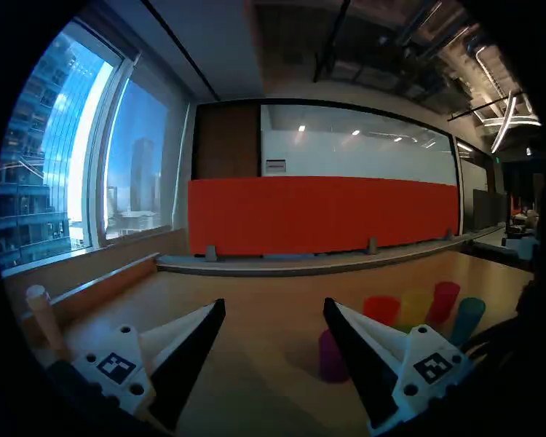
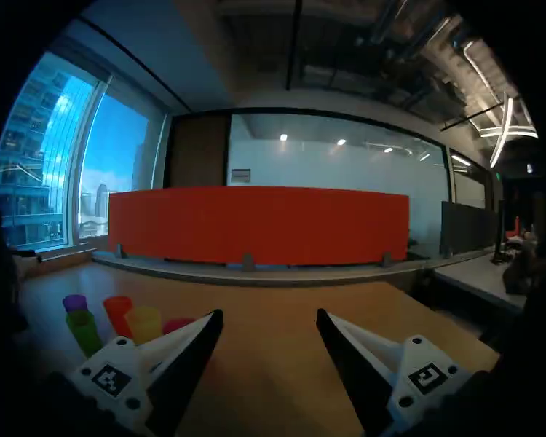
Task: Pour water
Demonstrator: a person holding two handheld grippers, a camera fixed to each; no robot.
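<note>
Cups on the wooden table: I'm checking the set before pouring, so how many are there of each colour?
Purple cup: 1
Orange cup: 1
Yellow cup: 1
Red cup: 1
Teal-green cup: 1
Total: 5

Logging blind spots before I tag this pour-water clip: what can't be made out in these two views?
- Cups' contents: left gripper view sees them side-on, so their walls hide any water.
- Purple cup: left gripper view, partly behind the left tongs.
- Pink cup: right gripper view, mostly behind the right tongs.
- Capped object: left gripper view, dim and cut off at the edge, so it is unidentifiable.
</note>
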